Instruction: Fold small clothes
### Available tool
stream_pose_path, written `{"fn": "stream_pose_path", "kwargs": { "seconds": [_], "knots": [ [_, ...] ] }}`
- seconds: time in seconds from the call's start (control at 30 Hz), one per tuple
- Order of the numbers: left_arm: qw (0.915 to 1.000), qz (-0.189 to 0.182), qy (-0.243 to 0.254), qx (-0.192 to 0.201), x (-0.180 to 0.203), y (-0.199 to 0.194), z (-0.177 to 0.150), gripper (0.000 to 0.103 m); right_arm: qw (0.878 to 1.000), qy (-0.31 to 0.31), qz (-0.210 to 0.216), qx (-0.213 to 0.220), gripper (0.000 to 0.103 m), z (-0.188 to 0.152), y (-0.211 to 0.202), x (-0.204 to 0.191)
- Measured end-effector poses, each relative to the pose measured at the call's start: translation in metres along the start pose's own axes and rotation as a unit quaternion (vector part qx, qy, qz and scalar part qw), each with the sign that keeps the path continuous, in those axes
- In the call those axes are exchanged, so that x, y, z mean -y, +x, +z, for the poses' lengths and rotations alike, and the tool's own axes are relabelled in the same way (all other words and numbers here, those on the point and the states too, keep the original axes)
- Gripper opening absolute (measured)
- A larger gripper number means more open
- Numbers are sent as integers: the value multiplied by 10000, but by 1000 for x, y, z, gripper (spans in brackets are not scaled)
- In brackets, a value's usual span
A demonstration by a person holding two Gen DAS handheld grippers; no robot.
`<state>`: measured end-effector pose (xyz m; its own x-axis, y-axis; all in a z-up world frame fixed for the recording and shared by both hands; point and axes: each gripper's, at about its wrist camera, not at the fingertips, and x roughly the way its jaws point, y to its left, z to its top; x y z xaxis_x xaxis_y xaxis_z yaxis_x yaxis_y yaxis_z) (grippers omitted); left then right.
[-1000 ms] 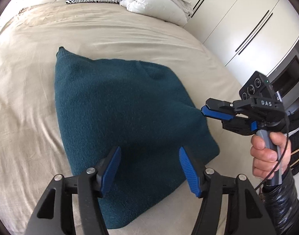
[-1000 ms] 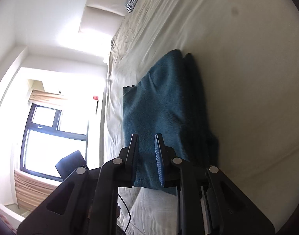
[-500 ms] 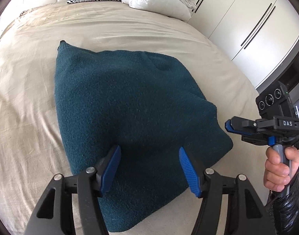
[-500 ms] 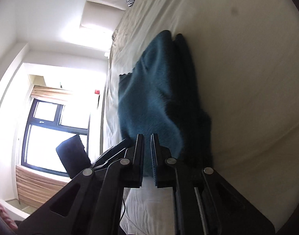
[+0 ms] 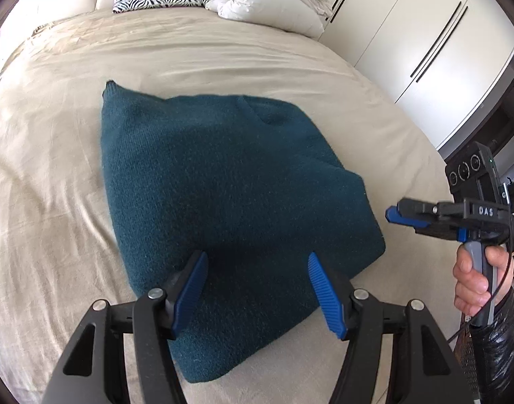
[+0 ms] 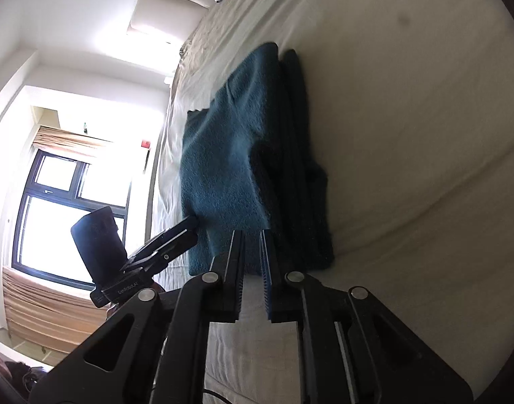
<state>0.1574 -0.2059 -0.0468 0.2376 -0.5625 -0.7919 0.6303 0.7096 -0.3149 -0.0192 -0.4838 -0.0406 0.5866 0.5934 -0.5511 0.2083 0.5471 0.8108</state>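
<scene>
A teal knitted sweater (image 5: 230,208) lies folded into a thick stack on the beige bed (image 5: 48,175). My left gripper (image 5: 257,289) hovers open over its near edge, both blue pads apart and touching nothing. My right gripper (image 5: 396,216) is off the sweater's right corner, clear of the cloth, with a hand (image 5: 475,276) on its handle. In the right wrist view the right gripper (image 6: 251,266) shows a narrow gap; its jaws are opening with nothing between them. There the sweater (image 6: 223,168) lies just ahead, with the left gripper (image 6: 186,229) at its side.
A zebra-print pillow (image 5: 156,0) and a bundled white duvet (image 5: 263,0) lie at the head of the bed. White wardrobe doors (image 5: 418,33) stand along the right. A window (image 6: 55,215) with a blind shows in the right wrist view.
My right gripper has drawn back from the sweater's right edge, shut, then parted slightly. The sweater's right side has settled flat. The left gripper has stayed put.
</scene>
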Motion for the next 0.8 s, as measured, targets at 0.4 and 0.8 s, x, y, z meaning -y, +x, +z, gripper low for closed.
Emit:
{"fn": "stream_pose_path", "kwargs": {
  "seconds": [0.4, 0.8],
  "knots": [
    [9833, -259, -1803, -60, -111, 16, 17, 76, 9985, 295, -437, -156, 72, 90, 35, 26],
    [9817, -527, -1810, -262, -108, 38, 26, 67, 9942, 33, -882, -608, 47, 106, 70, 32]
  ]
}}
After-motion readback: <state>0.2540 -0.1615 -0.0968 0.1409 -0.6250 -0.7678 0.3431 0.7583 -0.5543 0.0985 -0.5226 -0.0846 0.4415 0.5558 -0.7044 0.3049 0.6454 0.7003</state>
